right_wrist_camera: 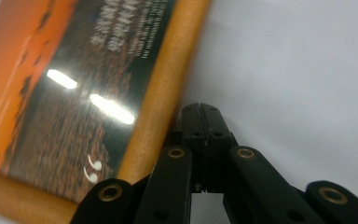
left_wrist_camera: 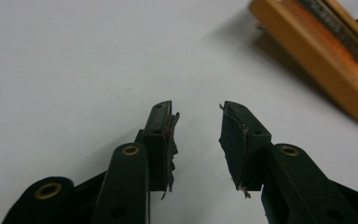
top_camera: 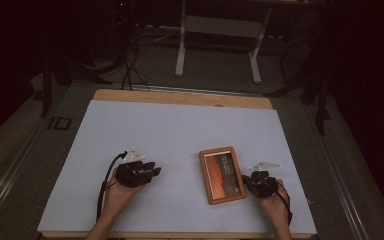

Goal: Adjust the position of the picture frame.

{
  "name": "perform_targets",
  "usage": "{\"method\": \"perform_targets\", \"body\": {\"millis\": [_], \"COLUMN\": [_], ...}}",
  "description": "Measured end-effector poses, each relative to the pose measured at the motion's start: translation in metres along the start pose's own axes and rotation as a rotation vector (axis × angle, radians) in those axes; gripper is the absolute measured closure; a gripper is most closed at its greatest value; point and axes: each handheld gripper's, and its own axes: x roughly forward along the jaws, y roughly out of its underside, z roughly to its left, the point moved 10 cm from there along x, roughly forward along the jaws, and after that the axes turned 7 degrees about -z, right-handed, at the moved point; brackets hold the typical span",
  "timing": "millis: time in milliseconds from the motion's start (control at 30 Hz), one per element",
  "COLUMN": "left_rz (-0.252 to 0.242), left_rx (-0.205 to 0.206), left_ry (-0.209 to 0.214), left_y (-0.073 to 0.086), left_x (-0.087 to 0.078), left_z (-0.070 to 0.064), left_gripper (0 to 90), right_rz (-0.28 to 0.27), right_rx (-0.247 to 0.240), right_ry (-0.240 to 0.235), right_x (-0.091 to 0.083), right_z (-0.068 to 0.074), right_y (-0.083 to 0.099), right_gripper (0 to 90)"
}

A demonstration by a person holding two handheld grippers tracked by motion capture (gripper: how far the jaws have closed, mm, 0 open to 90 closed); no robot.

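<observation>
A wooden picture frame with an orange and dark print lies flat on the white table cover, right of centre. My right gripper rests at its right edge, near the lower corner. In the right gripper view that gripper is shut, its tips beside the frame's wooden rail with nothing between the jaws. My left gripper sits low over the cover to the left of the frame, apart from it. Seen from the left gripper view, it is open and empty, with the frame farther off at the upper right.
The white cover spreads over a wooden tabletop whose far edge shows. Behind the table stand a white metal stand and floor cables. The room around is dark.
</observation>
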Motion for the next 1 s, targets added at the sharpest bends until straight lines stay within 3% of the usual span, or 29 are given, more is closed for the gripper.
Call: {"method": "perform_targets", "body": {"millis": [133, 267, 500, 633, 800, 867, 1000], "left_rz": [0.015, 0.025, 0.028, 0.047, 0.055, 0.059, 0.069], "left_rx": [0.008, -0.009, -0.044, -0.052, -0.043, -0.049, -0.062], "left_ry": [0.032, 0.077, 0.121, 0.118, 0.114, 0.111, 0.108], "left_y": [-0.001, 0.0, -0.002, -0.005, -0.011, -0.014, -0.018], "left_x": [0.007, 0.013, 0.02, 0.028, 0.041, 0.047, 0.061], "left_z": [-0.008, -0.017, -0.027, -0.034, -0.048, -0.052, -0.062], "left_gripper": [62.5, 61.5, 55.3, 50.2, 44.9, 43.2, 40.8], "right_rz": [0.004, 0.011, -0.037, -0.053, -0.084, -0.097, -0.094], "right_rx": [-0.04, -0.047, 0.034, 0.082, 0.183, 0.225, 0.255], "right_ry": [-0.052, -0.075, -0.089, -0.095, -0.118, -0.144, -0.165], "right_x": [0.0, 0.001, -0.006, -0.01, -0.013, -0.012, -0.008], "right_z": [0.017, 0.02, 0.011, 0.008, 0.007, 0.009, 0.015], "right_y": [0.001, 0.001, -0.009, -0.016, -0.026, -0.029, -0.034], "right_gripper": [89.9, 86.1, 69.5, 59.2, 47.9, 47.2, 45.4]}}
